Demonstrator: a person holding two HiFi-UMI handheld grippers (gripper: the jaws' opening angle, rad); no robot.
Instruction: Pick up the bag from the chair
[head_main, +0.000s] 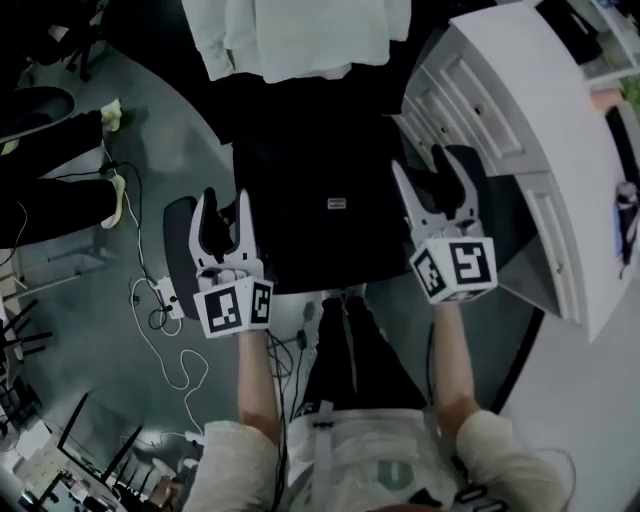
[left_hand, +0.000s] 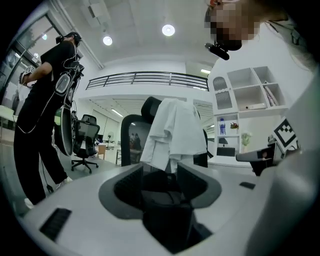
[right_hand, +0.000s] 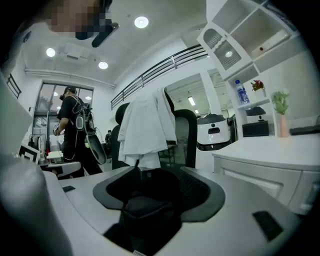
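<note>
A black bag (head_main: 320, 220) with a small white label lies on the seat of a black office chair (head_main: 178, 240). A white garment (head_main: 300, 35) hangs over the chair's back. My left gripper (head_main: 225, 200) is at the bag's left edge, beside the armrest, jaws open. At the bag's right edge, my right gripper (head_main: 430, 165) also has its jaws open. In the left gripper view the open left gripper (left_hand: 161, 175) frames the dark bag (left_hand: 167, 210) low down. In the right gripper view the bag (right_hand: 145, 210) lies between the jaws of the right gripper (right_hand: 150, 185), and the pads do not press on it.
A white cabinet with drawers (head_main: 520, 120) stands close to the chair's right side. Cables and a power strip (head_main: 165, 300) lie on the floor at the left. A person in black (left_hand: 40, 110) stands beyond, near another office chair (left_hand: 85, 140).
</note>
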